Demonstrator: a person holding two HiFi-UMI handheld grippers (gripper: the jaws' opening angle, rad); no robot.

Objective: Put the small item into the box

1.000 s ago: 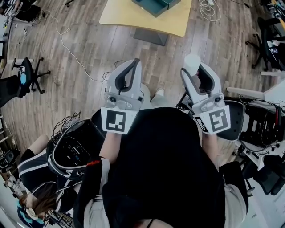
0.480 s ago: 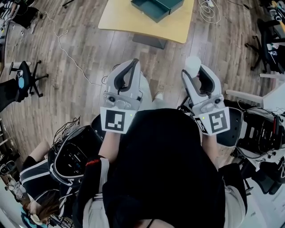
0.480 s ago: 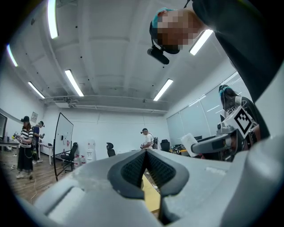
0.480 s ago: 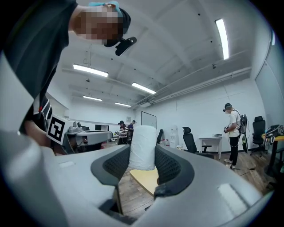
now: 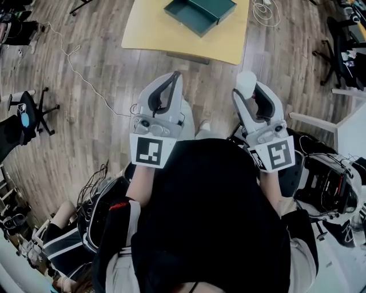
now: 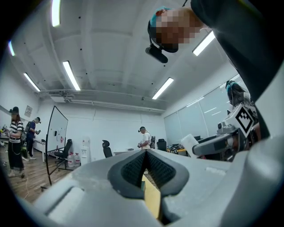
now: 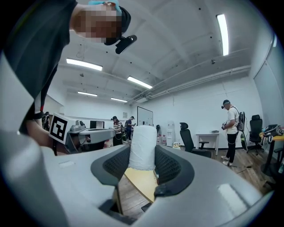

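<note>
A white cylindrical roll point(image 7: 142, 148) stands clamped between the pads of my right gripper point(image 7: 143, 165), its top sticking out past the fingertips; in the head view the roll point(image 5: 246, 82) shows at the tip of the right gripper point(image 5: 247, 91). My left gripper point(image 5: 173, 78) is held beside it at the same height, jaws pressed together with nothing in them, as the left gripper view point(image 6: 145, 155) confirms. The teal open box point(image 5: 199, 14) lies on the pale wooden table point(image 5: 154, 34) ahead, well beyond both grippers.
Wooden floor lies between me and the table. A white cable point(image 5: 86, 80) runs across the floor at left. Office chairs point(image 5: 26, 109) stand at far left and black equipment point(image 5: 329, 183) at right. Several people point(image 7: 230, 133) stand in the room.
The table and box have drawn closer and slid lower in the head view as I move toward them. Both grippers keep their pose, the roll still clamped.
</note>
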